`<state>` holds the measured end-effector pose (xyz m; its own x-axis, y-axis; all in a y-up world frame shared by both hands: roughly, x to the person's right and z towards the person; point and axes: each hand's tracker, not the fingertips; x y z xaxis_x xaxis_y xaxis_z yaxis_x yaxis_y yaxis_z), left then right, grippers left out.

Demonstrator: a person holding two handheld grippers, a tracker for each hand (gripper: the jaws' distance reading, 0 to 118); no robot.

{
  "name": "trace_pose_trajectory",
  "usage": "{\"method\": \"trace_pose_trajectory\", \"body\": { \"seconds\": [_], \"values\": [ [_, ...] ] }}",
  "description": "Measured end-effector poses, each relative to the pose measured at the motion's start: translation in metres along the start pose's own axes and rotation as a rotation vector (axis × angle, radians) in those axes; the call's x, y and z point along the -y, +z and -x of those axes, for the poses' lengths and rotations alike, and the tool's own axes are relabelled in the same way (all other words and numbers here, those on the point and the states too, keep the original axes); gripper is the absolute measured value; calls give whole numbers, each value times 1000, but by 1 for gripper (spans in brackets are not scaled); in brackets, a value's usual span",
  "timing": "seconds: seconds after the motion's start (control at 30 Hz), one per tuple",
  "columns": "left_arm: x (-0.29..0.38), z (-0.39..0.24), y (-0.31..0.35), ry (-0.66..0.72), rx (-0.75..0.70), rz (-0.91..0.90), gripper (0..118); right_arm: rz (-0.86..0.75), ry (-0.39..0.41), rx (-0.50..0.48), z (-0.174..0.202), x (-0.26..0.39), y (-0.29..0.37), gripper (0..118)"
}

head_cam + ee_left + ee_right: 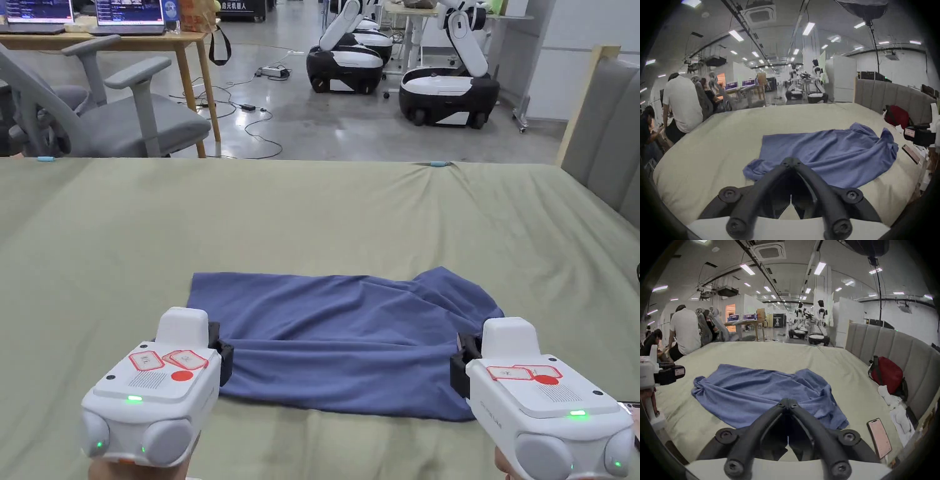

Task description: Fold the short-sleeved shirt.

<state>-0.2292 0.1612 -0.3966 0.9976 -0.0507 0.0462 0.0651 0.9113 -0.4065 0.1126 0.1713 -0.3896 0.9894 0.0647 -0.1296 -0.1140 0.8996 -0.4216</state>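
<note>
the left gripper (790,160), jaws pressed together, is hanging at the left end of the shirt (350,340) lying crumpled across the bed (312,212), while the right gripper (788,400), likewise closed, is flanking its right end, probably to fold it evenly.

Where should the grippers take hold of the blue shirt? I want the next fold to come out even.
Judging by its pose, grip the blue shirt at the two ends of its near edge, coming in from the person's side. It lies wide across the bed sheet, bunched at the right, so one end per gripper should lift it evenly.
</note>
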Motion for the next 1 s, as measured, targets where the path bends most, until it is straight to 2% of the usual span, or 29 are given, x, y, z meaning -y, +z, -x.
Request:
{"method": "trace_pose_trajectory", "body": {
  "seconds": [0.07,0.27,0.33,0.37,0.43,0.47,0.5,0.57,0.7,0.73,0.77,0.83,0.87,0.9,0.93,1.0],
  "values": [
    [2,19,-9,34,-20,82,0,3,4,2,0,1,0,0],
    [38,89,-31,249,-61,298,0,40,-5,1,-7,18,-7,0],
    [44,88,-37,236,-54,298,15,63,-9,0,-11,21,-14,0],
    [46,86,-40,233,-58,296,15,69,-10,0,-15,23,-15,0],
    [46,81,-56,225,-46,310,74,81,-8,15,-21,28,-19,0],
    [47,78,-63,224,-43,322,98,87,-10,20,-26,29,-20,0],
    [46,75,-73,222,-40,324,96,94,-14,30,-32,31,-20,0],
    [45,70,-94,216,-42,352,82,106,-19,52,-44,34,-22,0],
    [44,63,-127,183,-61,399,81,148,-42,113,-78,40,-24,0],
    [44,60,-129,134,-58,423,81,159,-51,126,-87,41,-26,0],
    [42,54,-128,71,-61,432,75,164,-60,141,-97,42,-26,0],
    [36,44,-124,-36,-35,432,52,188,-83,161,-115,43,-34,0],
    [32,42,-118,-52,-50,430,27,200,-96,160,-121,43,-39,0],
    [27,41,-114,-79,-74,410,9,203,-108,150,-129,43,-45,2],
    [22,42,-109,-96,-90,382,9,193,-128,133,-134,43,-50,12],
    [12,48,-99,-50,-58,352,8,210,-134,114,-138,40,-64,87]
  ]
}}
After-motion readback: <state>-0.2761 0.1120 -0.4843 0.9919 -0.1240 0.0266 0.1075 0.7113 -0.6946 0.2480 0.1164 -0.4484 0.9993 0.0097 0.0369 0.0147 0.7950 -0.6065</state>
